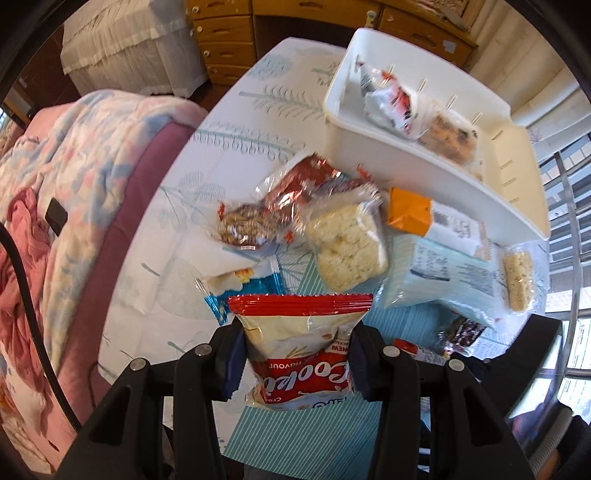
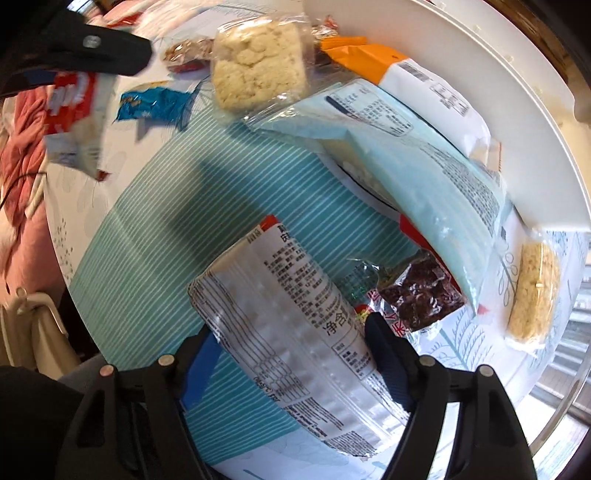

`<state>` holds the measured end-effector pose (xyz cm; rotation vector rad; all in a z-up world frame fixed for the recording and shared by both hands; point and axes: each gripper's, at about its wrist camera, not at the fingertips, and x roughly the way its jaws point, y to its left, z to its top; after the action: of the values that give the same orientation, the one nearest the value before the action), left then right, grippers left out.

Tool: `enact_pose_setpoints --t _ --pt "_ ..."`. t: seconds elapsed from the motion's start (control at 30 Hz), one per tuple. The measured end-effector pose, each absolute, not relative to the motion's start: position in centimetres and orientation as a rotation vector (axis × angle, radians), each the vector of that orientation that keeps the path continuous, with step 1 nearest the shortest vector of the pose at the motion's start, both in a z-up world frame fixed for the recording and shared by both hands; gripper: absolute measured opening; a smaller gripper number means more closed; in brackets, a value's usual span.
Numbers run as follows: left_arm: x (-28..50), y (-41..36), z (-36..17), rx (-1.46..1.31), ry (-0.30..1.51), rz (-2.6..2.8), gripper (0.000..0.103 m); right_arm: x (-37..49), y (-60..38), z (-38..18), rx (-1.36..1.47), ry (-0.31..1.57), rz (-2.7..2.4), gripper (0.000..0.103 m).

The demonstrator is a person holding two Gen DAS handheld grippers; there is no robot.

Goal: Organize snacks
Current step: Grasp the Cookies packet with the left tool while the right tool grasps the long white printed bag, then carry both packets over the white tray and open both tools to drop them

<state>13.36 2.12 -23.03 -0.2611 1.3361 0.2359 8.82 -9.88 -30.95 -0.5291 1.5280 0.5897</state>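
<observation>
Two grippers, each holding a snack.
Left gripper (image 1: 295, 363) jaws clamp the cookie packet (image 1: 301, 354); right gripper (image 2: 291, 363) jaws grip the silver packet (image 2: 291, 332) above the counter (image 2: 147, 258).

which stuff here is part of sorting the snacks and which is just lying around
Part of the job:
cookie pack in the left gripper
silver packet in the right gripper
white bin
rice cake pack
orange-topped packet

Just there:
quilt
wooden drawers

A wooden dresser (image 1: 225, 33) stands behind the table (image 1: 155, 236), a quilt-draped pink sofa (image 1: 74, 177) beside it.
</observation>
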Motion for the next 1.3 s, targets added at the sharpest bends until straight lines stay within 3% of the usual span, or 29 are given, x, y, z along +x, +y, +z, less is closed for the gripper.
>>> enact_pose_setpoints --t 0.53,0.9,1.3 --pt "17.3 1.9 -14.6 -0.18 1.219 0.122 0.045 13.3 -15.0 -26.5 -0.102 1.603 0.624 0.071" --pt "21.4 0.4 -10.5 -0.112 1.13 -0.01 0.045 14.0 -15.2 -18.5 0.092 1.419 0.654 0.071" --pt "24.6 -0.1 -9.6 -0.114 1.0 -0.159 0.045 16.8 -16.2 -15.8 0.202 1.201 0.58 0.071"
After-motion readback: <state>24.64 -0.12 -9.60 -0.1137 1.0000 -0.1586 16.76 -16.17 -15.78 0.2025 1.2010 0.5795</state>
